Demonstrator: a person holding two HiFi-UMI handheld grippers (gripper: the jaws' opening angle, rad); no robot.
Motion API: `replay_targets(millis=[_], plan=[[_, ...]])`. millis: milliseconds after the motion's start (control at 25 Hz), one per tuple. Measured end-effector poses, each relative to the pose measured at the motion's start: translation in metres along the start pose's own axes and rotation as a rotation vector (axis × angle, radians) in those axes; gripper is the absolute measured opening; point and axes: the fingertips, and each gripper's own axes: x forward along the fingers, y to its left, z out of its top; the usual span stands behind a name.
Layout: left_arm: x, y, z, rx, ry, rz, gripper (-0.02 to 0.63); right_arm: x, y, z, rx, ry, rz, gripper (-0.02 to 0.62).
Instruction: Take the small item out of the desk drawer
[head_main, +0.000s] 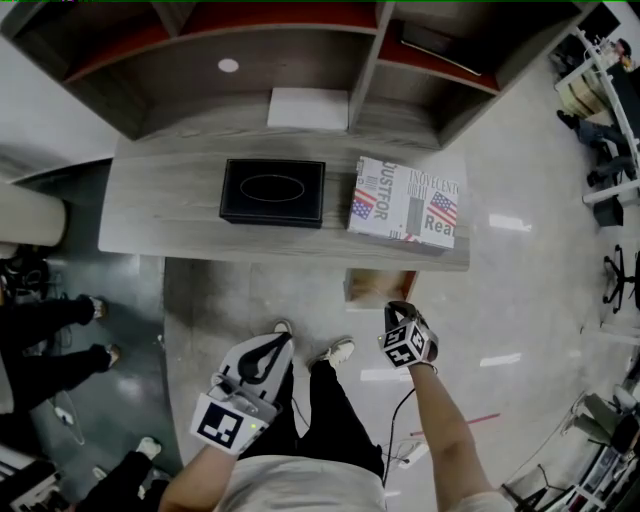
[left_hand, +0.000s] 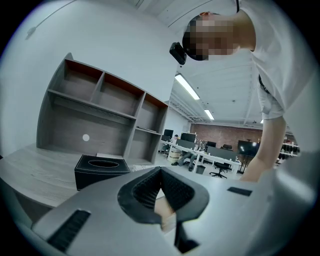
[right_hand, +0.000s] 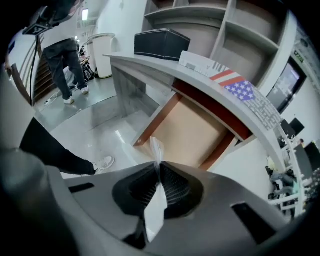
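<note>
The desk drawer hangs open under the grey desk's front edge. In the right gripper view its bare wooden bottom shows nothing lying in it. My right gripper is shut on a small thin white packet, which sticks up above the pads and hangs down below them. The head view has that gripper just in front of the drawer, over the floor. My left gripper is held lower left of the drawer. Its jaws are shut with nothing between them.
On the desk stand a black tissue box and a flag-printed box, the hutch shelves behind them. Bystanders' legs stand at the left. My own shoes are below the drawer, and a cable lies on the floor.
</note>
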Motion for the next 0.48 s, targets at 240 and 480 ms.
replay_targets(millis=[240, 480], plan=[[0.004, -0.002, 0.016, 0.025, -0.019, -0.019, 0.017, -0.028, -0.008, 0.015, 0.087, -0.065, -0.022, 0.023], [0.007, -0.008, 0.036, 0.057, -0.042, -0.047, 0.017, -0.063, -0.021, 0.028, 0.208, -0.139, -0.063, 0.023]])
